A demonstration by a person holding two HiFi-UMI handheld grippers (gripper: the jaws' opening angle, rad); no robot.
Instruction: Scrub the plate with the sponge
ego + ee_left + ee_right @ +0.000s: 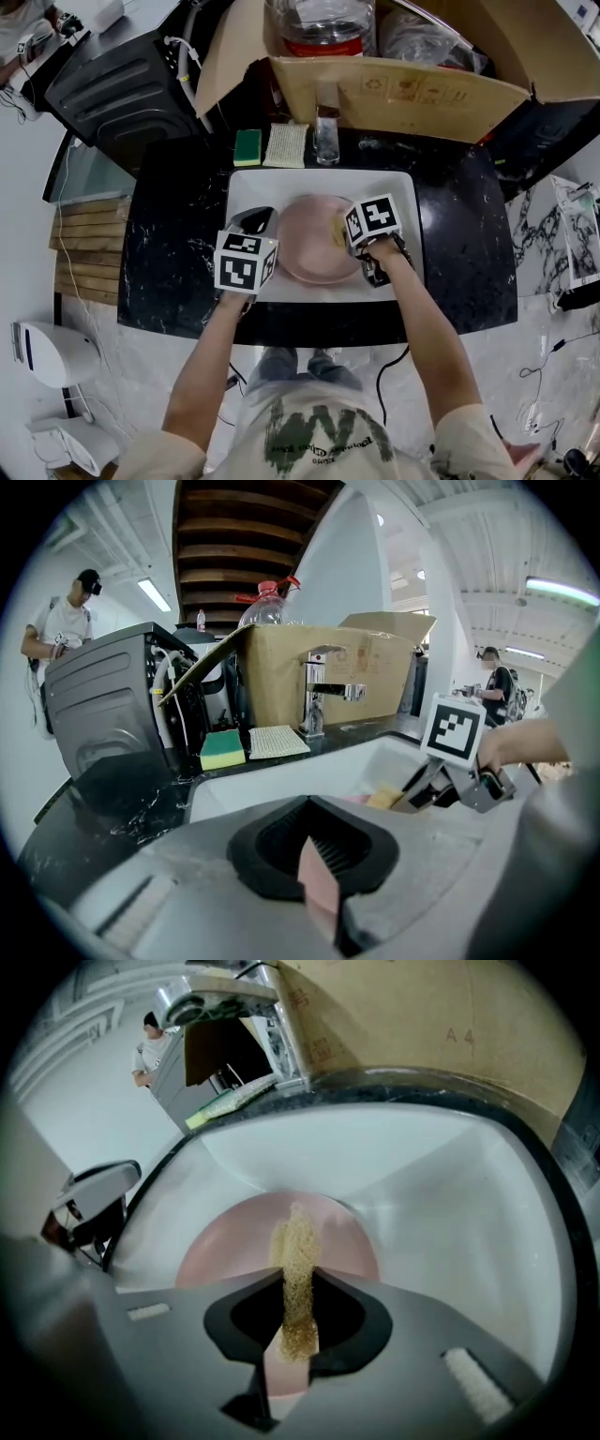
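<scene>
A pink plate [314, 242] lies in the white sink [323, 180]. My left gripper [266, 225] is at the plate's left rim and is shut on it; in the left gripper view a pink sliver of plate [320, 891] stands between the jaws. At the plate's right side my right gripper [348, 234] is shut on a yellow sponge [337, 230]. In the right gripper view the sponge [296, 1251] sticks out past the jaws and rests on the plate [225, 1241]. The left gripper view shows the right gripper [420, 789] with the sponge [383, 798].
A green-and-yellow sponge [247, 146] and a pale woven pad [286, 144] lie on the black counter [178, 234] behind the sink, beside the faucet [326, 131]. An open cardboard box [403, 89] stands behind. A black appliance [112, 84] is far left.
</scene>
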